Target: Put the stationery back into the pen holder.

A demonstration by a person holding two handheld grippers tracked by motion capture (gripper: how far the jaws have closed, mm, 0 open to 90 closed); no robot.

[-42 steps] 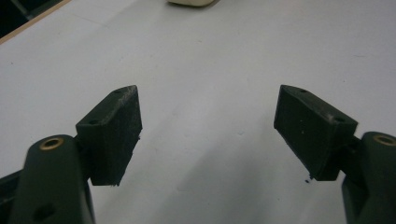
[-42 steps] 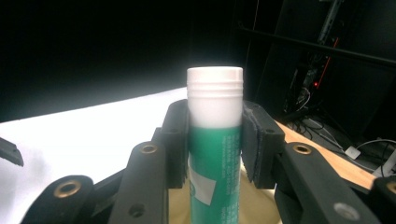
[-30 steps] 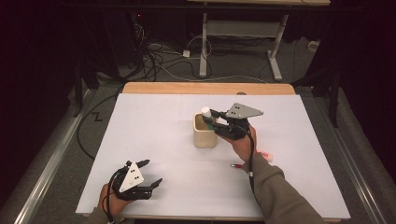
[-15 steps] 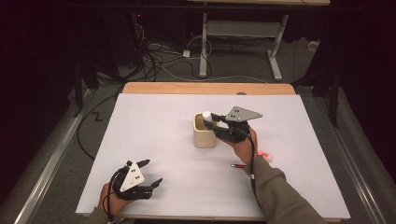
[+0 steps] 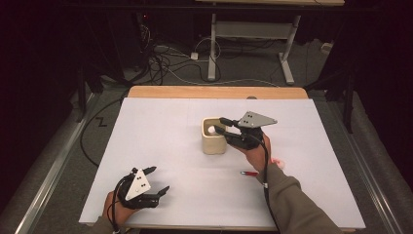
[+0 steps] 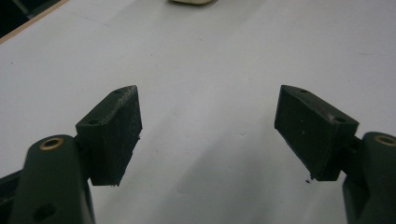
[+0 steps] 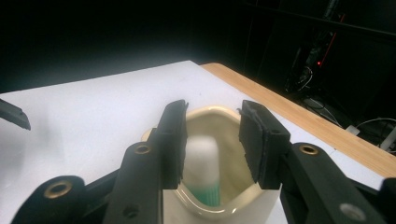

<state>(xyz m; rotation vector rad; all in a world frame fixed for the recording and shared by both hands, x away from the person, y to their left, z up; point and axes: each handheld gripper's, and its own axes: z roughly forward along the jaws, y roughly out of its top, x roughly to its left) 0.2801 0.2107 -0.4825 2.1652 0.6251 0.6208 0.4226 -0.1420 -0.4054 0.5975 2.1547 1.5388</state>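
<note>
A cream cup (image 5: 213, 141) stands mid-table. My right gripper (image 5: 220, 125) hovers level over its mouth; its jaws have just been opening. In the right gripper view (image 7: 213, 107) a white item with a green band (image 7: 203, 158), blurred, sits down inside the cup (image 7: 219, 114) between the pads, with a gap to each pad. From above it shows as a white spot (image 5: 210, 130) in the cup. My left gripper (image 5: 159, 178) rests near the table's front left, open, with nothing between its pads (image 6: 208, 93). The cup's base (image 6: 191, 1) peeks in at the top of the left gripper view.
A small red item (image 5: 249, 173) lies on the white table sheet (image 5: 160, 126) just in front of the right hand. A wooden strip (image 5: 195, 91) edges the far side. Cables and desk legs stand on the floor behind.
The white item stood above the cup's rim between the right jaws; now it has dropped down inside the cup. The right jaws stand a little wider. Neither hand has shifted.
</note>
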